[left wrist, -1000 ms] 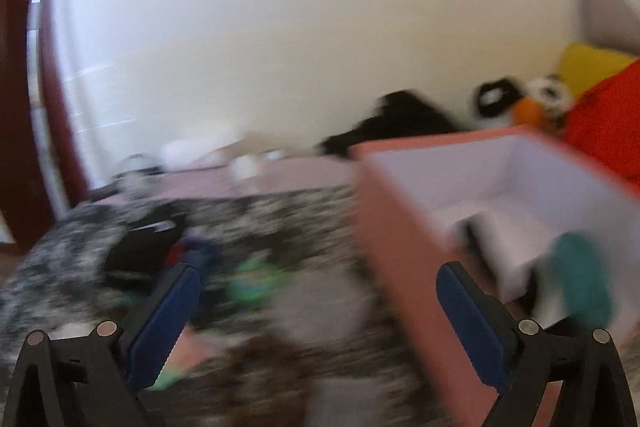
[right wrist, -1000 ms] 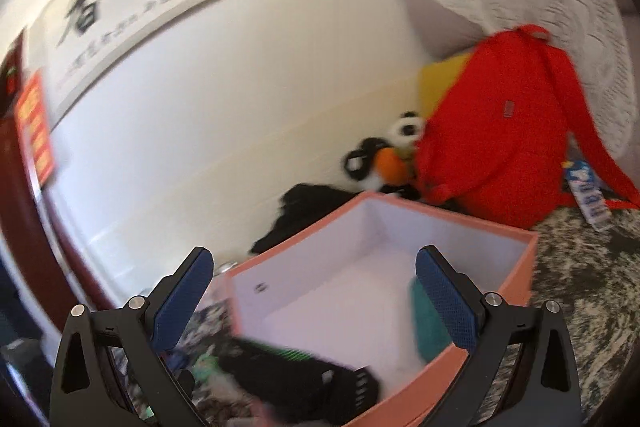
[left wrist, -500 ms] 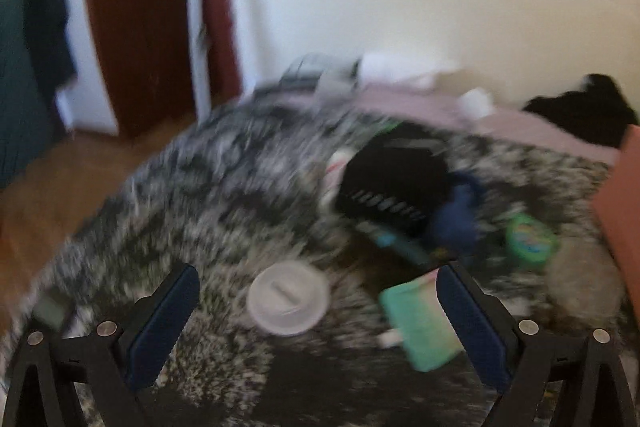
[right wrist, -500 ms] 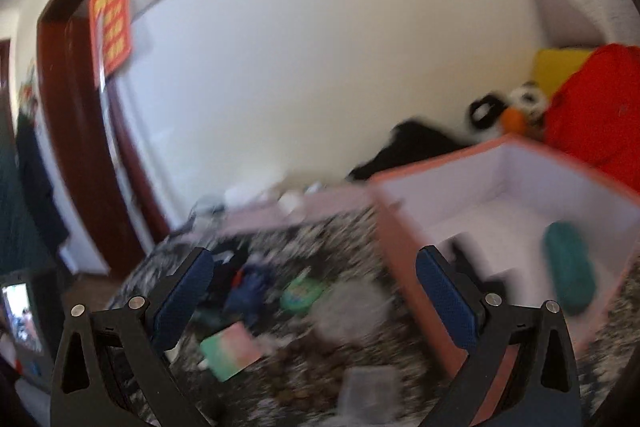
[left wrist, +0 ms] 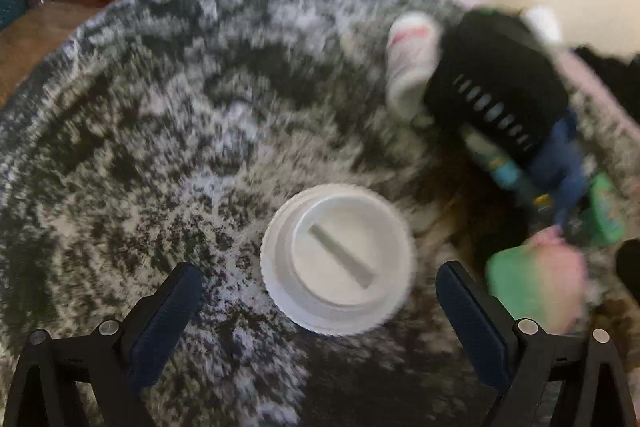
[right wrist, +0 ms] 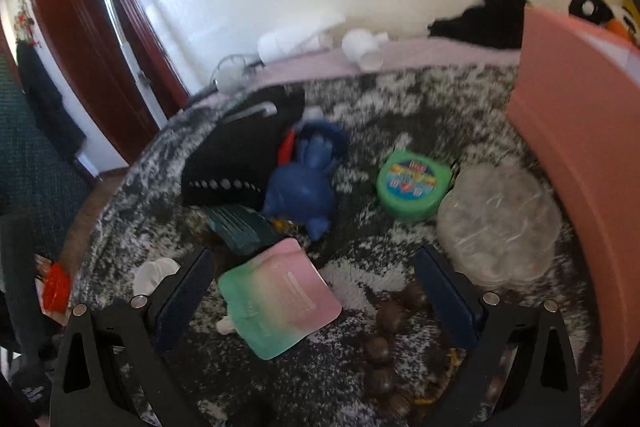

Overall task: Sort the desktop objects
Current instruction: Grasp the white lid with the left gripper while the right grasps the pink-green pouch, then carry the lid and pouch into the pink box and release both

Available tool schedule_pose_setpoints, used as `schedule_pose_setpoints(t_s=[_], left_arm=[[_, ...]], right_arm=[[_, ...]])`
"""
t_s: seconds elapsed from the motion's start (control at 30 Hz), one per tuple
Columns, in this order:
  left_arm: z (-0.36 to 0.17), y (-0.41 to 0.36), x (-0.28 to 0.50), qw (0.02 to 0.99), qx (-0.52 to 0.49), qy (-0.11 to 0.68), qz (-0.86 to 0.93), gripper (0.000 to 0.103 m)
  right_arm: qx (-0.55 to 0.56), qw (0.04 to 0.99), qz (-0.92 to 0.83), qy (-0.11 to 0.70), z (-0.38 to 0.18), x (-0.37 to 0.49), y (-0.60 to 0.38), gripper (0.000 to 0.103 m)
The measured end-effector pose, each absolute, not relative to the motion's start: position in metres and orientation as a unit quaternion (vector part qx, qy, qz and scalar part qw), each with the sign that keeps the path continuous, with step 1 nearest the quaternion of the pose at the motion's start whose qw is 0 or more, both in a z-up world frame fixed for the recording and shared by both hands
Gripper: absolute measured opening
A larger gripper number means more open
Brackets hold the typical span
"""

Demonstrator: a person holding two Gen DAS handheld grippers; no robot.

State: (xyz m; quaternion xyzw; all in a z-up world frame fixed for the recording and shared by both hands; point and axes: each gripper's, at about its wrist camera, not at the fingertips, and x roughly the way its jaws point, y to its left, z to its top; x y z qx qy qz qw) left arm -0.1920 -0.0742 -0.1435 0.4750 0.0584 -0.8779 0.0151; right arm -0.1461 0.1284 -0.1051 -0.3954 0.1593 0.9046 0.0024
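Both claws are spread wide: the left claw (left wrist: 320,301) frames a round white ridged plastic lid (left wrist: 337,259) lying flat on the mottled grey-black shaggy cover (left wrist: 168,115), its raised bar running diagonally, while the right claw (right wrist: 314,291) hovers over a flat pink-green gradient pouch (right wrist: 279,303).

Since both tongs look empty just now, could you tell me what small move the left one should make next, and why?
Probably ease the left tongs forward and down around the white round lid, then close. They are open, the lid lies just ahead between the fingers on the mottled rug, apart from the clutter. The picture is blurred, so slow down first.
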Motion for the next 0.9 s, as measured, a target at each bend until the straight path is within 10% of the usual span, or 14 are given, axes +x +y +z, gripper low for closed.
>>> schedule_pose_setpoints(t_s=[0.1,0.13,0.9], left_arm=[[-0.155,-0.067,-0.198,0.026,0.466,0.017,-0.884,0.087],[-0.152,-0.066,-0.198,0.023,0.461,0.014,-0.887,0.064],[-0.095,-0.138,-0.168,0.054,0.409,0.074,-0.908,0.065]], right_arm=[[-0.411,-0.006,0.897,0.162,-0.116,-0.154,0.129,0.096],[-0.414,-0.007,0.895,0.164,-0.116,-0.153,0.130,0.094],[-0.444,-0.055,0.894,0.041,-0.148,-0.159,0.075,0.093]])
